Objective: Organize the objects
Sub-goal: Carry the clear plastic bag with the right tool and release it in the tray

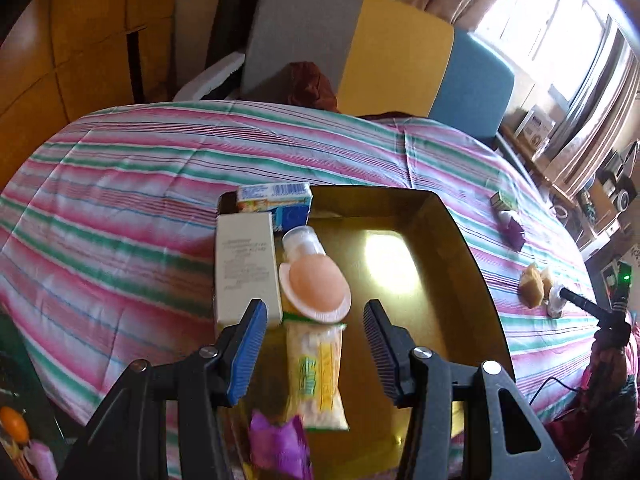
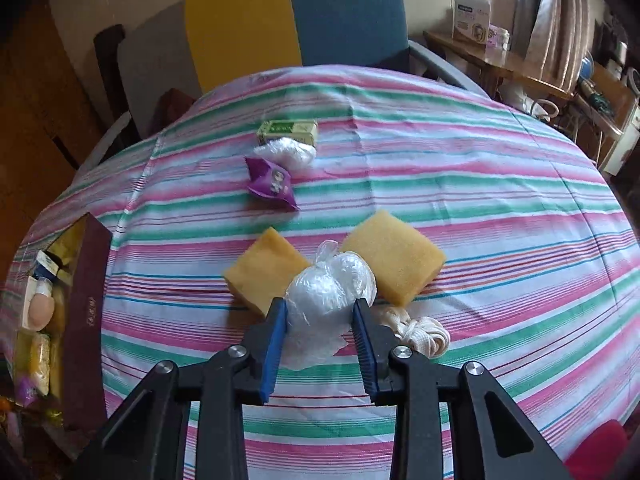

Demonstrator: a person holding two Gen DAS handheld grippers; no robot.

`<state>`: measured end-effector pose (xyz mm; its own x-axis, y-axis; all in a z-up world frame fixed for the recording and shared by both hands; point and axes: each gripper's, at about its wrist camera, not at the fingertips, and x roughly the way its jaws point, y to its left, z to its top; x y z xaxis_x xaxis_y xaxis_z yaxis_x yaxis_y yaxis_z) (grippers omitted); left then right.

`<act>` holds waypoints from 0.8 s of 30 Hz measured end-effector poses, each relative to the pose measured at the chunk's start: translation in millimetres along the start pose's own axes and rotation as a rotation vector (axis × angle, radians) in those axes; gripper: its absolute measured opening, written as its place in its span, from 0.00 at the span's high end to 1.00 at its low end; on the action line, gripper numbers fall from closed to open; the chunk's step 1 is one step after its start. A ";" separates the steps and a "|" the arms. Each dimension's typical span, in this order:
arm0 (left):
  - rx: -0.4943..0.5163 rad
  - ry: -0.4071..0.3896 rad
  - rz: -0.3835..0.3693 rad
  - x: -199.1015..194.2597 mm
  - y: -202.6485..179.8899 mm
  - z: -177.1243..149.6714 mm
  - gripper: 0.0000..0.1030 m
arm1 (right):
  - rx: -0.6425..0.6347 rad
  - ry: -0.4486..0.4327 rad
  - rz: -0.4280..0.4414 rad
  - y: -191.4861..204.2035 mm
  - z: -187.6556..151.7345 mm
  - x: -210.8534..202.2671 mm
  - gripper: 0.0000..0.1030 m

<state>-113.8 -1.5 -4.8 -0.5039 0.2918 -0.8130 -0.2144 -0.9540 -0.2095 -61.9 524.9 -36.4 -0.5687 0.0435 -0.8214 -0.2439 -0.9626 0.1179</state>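
Observation:
My left gripper (image 1: 316, 312) is open and empty above a gold-lined box (image 1: 448, 248). In the box lie a beige carton (image 1: 246, 264), a blue-and-white carton (image 1: 276, 200), a tube with a peach oval cap (image 1: 316, 280), a yellow-green snack packet (image 1: 320, 376) and a purple packet (image 1: 280, 446). My right gripper (image 2: 320, 320) is closed around a clear plastic-wrapped white ball (image 2: 328, 292) on the striped cloth. Two yellow sponges (image 2: 264, 268) (image 2: 394, 256) flank the ball. A white cord bundle (image 2: 420, 334) lies to its right.
Farther back on the striped tablecloth (image 2: 480, 184) lie a purple packet (image 2: 272, 180), a clear wrapped bundle (image 2: 288, 152) and a green carton (image 2: 288, 130). The box (image 2: 86, 280) stands at the table's left edge. A chair (image 2: 280, 24) stands behind the table.

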 end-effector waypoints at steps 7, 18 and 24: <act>-0.077 -0.036 -0.028 -13.7 23.7 -22.9 0.51 | -0.260 -0.103 0.208 108.3 -3.4 -71.2 0.68; -0.143 -0.056 -0.047 -23.2 52.3 -46.4 0.50 | -0.670 0.121 0.485 312.1 -74.7 -37.9 0.67; -0.147 -0.069 -0.033 -27.0 61.9 -55.7 0.51 | -0.733 0.258 0.492 352.5 -108.0 0.5 0.67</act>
<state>-66.9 -72.2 -26.1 -0.5560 0.3228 -0.7659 -0.1101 -0.9420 -0.3171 -63.3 156.8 -55.5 -0.2619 -0.3922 -0.8818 0.5879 -0.7894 0.1766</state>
